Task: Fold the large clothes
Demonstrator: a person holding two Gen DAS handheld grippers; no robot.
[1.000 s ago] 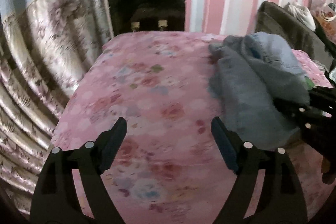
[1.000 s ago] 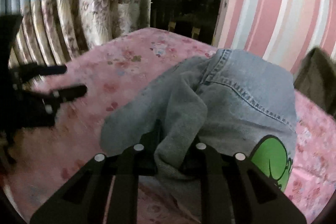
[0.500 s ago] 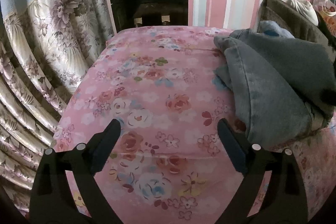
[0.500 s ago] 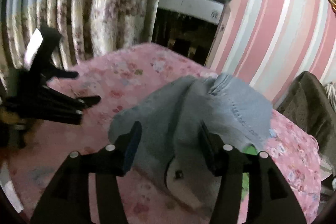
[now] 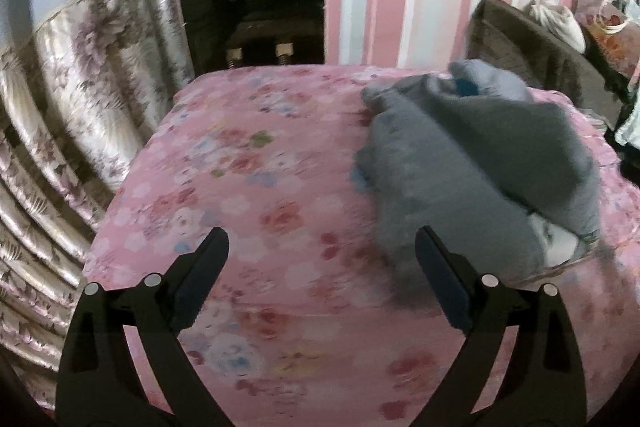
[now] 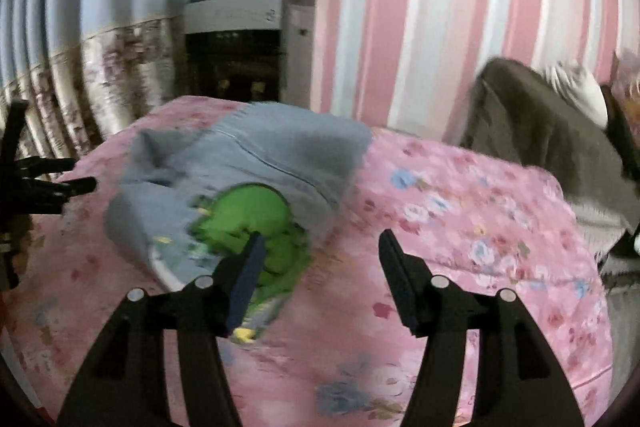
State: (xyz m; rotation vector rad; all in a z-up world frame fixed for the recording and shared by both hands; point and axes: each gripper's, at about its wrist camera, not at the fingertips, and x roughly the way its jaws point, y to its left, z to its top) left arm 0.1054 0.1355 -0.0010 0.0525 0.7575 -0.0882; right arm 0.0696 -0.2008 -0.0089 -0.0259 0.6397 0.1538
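A grey sweatshirt (image 5: 472,163) lies bunched in a rough fold on the pink floral bedspread (image 5: 256,187), right of centre in the left wrist view. In the right wrist view the sweatshirt (image 6: 248,155) sits at the left, its green cartoon print (image 6: 256,219) facing up. My left gripper (image 5: 322,245) is open and empty above the bedspread, left of the sweatshirt. My right gripper (image 6: 320,247) is open and empty, its left finger over the print's edge. The left gripper (image 6: 52,179) also shows at the left edge of the right wrist view.
A black and white water dispenser (image 5: 256,7) with a blue cloth on top stands behind the bed against the pink striped wall. Floral curtains (image 5: 72,99) hang at the left. A dark brown chair (image 6: 540,131) with clothes on it stands at the right.
My right gripper let go of the sweatshirt, opened and drew back to the right. The sweatshirt now lies on the bed with its green print up. My left gripper stayed open.
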